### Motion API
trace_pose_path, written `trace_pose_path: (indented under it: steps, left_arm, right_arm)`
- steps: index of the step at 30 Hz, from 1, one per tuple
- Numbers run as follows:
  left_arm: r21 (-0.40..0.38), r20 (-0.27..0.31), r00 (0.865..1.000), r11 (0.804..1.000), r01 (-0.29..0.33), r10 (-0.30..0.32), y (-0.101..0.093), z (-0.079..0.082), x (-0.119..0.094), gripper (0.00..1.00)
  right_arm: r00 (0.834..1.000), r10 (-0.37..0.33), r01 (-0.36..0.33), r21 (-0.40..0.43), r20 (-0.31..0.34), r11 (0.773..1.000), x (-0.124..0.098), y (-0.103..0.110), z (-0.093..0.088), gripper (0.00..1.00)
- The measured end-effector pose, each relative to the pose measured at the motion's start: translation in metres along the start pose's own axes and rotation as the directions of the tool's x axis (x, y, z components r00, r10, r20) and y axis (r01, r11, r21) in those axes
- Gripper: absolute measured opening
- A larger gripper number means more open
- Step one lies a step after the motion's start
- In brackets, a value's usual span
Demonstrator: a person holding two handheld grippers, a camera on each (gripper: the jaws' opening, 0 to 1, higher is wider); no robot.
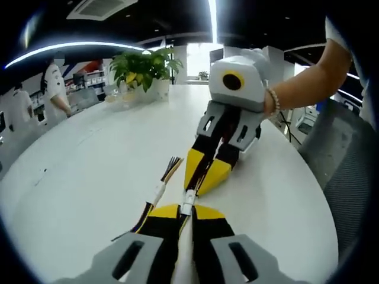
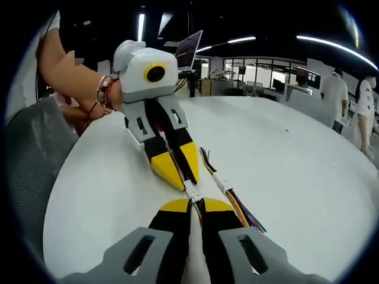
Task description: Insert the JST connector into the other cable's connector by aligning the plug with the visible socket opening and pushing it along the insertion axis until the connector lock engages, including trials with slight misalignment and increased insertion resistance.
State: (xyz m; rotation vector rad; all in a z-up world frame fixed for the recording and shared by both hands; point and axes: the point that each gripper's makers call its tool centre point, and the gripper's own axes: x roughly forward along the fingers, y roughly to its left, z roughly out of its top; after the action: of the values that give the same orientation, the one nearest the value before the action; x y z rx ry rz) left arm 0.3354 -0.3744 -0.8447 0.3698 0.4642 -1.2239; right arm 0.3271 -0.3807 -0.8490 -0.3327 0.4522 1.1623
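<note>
Two grippers meet tip to tip just above the white round table (image 1: 83, 171). My left gripper (image 1: 185, 208) is shut on a thin cable that ends in a small white JST connector (image 1: 188, 199). From the upper right comes my right gripper (image 1: 194, 188), shut on the other cable end, its yellow tips touching that connector. In the right gripper view, the right gripper (image 2: 196, 203) and the left gripper (image 2: 187, 183) pinch the white connector pair (image 2: 192, 191) between them. Whether plug and socket are locked together is hidden by the jaws.
A spare cable with a white connector (image 1: 159, 192) (image 2: 222, 182) and coloured wires lies on the table beside the grippers. A potted plant (image 1: 145, 68) stands at the far edge. Grey chairs (image 1: 349, 171) (image 2: 29, 160) flank the table. People (image 2: 334, 89) stand beyond.
</note>
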Motion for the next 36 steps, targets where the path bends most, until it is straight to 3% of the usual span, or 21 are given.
trace_pose_path:
  steps: [16,21,36]
  left_arm:
    - [-0.012,0.01,1.0,1.0,0.0,0.001,-0.0015,-0.0028,-0.0036,0.01]
    - [0.026,0.001,1.0,1.0,-0.005,0.005,-0.0028,-0.0026,-0.0035,0.01]
    - [-0.032,0.0,0.999,0.999,-0.034,0.034,0.0004,-0.0061,-0.0048,0.07]
  right_arm:
    - [1.0,-0.009,0.009,-0.006,-0.006,1.0,-0.0011,0.0011,-0.0008,0.04]
    - [1.0,-0.004,0.004,0.012,-0.027,1.0,-0.0012,0.0002,-0.0004,0.04]
    - [0.997,-0.018,0.02,0.03,-0.077,0.999,-0.003,-0.0007,-0.0038,0.1]
